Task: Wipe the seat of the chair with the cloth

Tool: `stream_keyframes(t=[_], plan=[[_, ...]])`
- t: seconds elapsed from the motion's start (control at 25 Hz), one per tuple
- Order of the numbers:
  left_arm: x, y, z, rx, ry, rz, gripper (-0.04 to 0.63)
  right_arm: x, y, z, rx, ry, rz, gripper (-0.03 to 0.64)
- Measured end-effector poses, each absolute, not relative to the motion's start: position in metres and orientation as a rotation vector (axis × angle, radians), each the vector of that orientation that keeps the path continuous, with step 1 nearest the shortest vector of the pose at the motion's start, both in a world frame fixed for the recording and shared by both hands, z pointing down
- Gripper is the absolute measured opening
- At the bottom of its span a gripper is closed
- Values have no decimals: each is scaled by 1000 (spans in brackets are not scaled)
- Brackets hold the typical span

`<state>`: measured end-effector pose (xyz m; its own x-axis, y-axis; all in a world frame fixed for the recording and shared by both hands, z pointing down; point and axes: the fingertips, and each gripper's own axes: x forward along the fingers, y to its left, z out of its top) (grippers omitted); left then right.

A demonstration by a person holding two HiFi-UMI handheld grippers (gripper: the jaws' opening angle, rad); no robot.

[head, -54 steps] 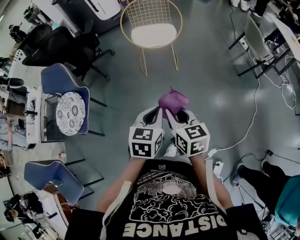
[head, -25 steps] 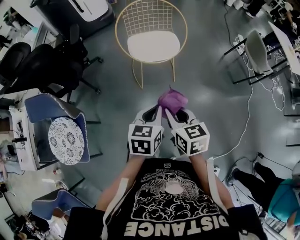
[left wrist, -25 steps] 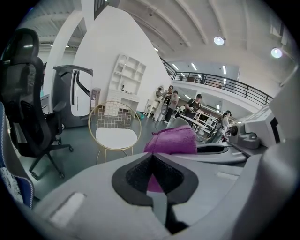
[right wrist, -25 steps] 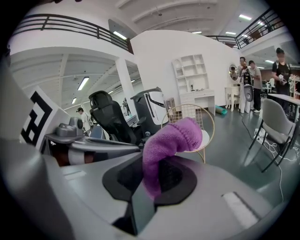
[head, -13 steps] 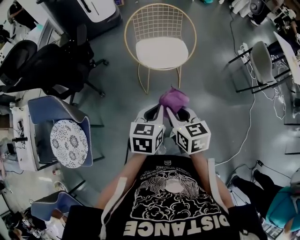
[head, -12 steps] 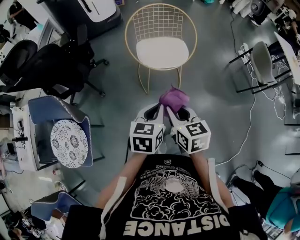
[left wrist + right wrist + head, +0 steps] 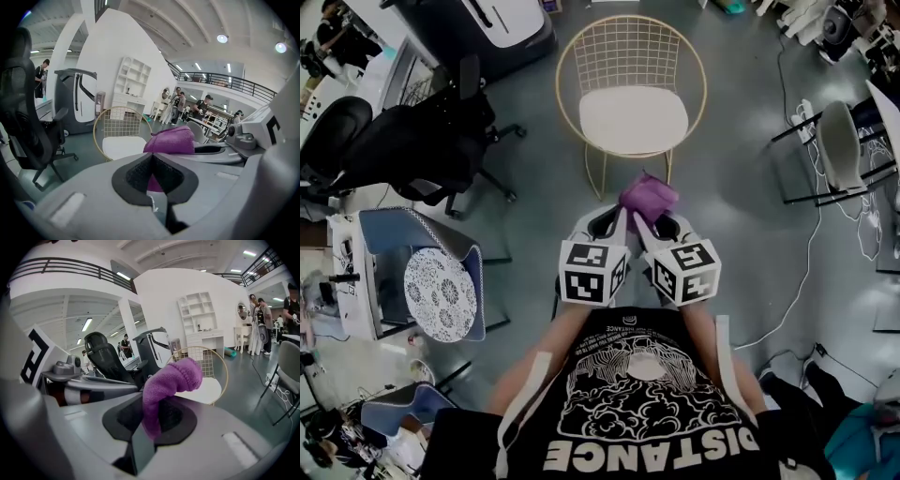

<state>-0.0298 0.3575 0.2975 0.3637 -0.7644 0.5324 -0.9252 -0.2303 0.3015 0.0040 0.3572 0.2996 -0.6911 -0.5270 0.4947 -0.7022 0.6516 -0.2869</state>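
The right gripper (image 7: 150,420) is clamping a purple cloth (image 7: 171,380) between its closed jaws, the free end of the cloth bulging up and curling forward over the jaw tips. In the head view the same cloth (image 7: 648,199) is sitting bunched at the front of the right gripper (image 7: 664,225), held in the air above the floor (image 7: 741,244) and apart from the chair. The left gripper (image 7: 152,176) is riding just beside it, its jaws drawn together at the tips and gripping nothing; a sliver of purple is showing behind them. From above, the left gripper (image 7: 605,223) and the right one are pointing forward side by side, their marker cubes nearly touching, in front of a person wearing a black printed T-shirt (image 7: 642,403).

Just ahead of both grippers, a gold wire chair (image 7: 630,52) is standing on the grey floor, its white seat (image 7: 633,120) facing the person and carrying nothing. The cloth is hovering near the chair's front legs, not touching the seat.

To the left, a black office chair (image 7: 394,141) is standing near a white-and-dark machine (image 7: 502,23), and closer in, a blue chair (image 7: 398,234) is carrying a round patterned cushion (image 7: 441,293). White cables (image 7: 811,253) are trailing across the floor on the right, beside another pale chair (image 7: 842,145). In the gripper views, several people are standing in the distance by white shelving (image 7: 133,82).
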Motion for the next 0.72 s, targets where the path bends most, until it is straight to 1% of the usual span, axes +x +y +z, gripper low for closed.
stream_keyframes(t=[0.72], plan=[[3, 179, 329, 1881, -1554, 447, -1, 39, 179, 335, 751, -2490, 777, 60]])
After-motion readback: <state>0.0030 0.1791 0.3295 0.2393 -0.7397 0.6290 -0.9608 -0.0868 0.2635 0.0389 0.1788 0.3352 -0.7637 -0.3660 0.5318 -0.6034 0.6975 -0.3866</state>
